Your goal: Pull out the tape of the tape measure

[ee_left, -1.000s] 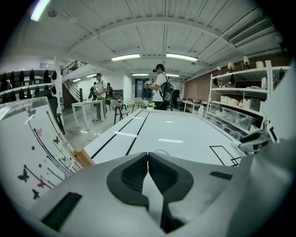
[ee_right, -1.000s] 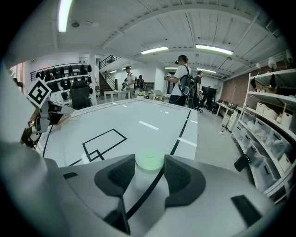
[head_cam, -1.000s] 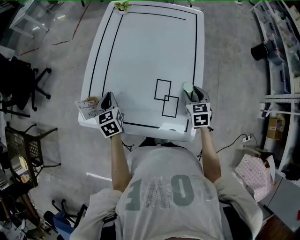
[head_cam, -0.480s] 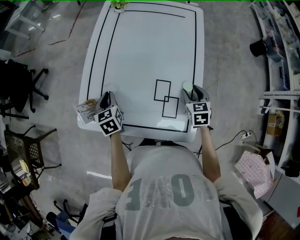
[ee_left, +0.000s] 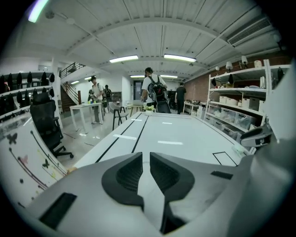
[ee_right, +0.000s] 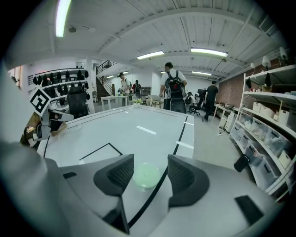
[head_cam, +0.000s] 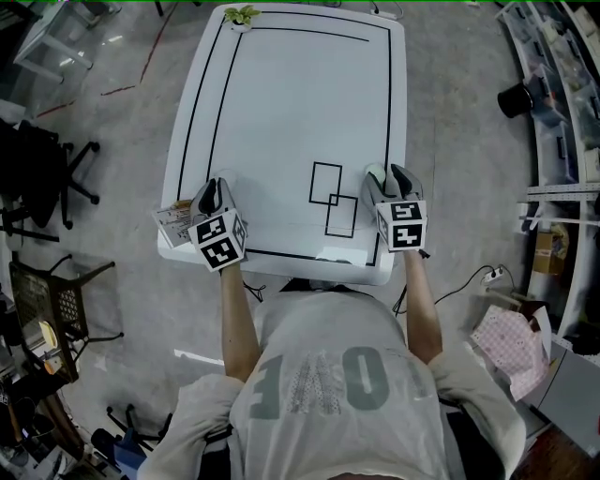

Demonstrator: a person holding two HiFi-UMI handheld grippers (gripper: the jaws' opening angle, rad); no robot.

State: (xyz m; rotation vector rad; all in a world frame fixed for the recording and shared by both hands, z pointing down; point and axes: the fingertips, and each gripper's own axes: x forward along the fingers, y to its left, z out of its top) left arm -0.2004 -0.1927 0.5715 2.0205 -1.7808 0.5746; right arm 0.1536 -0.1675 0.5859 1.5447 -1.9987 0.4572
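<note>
The tape measure (ee_right: pixel 147 175) is a small round pale-green case. It lies on the white table (head_cam: pixel 281 103), on the black border line near the table's right edge. My right gripper (ee_right: pixel 150 169) straddles it, jaws opening, with a gap between the pads and the case. In the head view the right gripper (head_cam: pixel 387 173) covers most of the case. My left gripper (head_cam: pixel 214 185) rests at the table's near left edge. In the left gripper view the left gripper (ee_left: pixel 146 159) is shut, with nothing between its fingers.
Two overlapping black rectangles (head_cam: pixel 333 197) are drawn on the table just left of the right gripper. A printed card (head_cam: pixel 173 220) lies at the table's left edge. A small plant (head_cam: pixel 243 13) stands at the far edge. Chairs stand on the floor at left, shelves at right.
The right gripper's jaws have spread wider and now stand on both sides of the tape measure, which showed at its left fingertip before. The left gripper has hardly moved.
</note>
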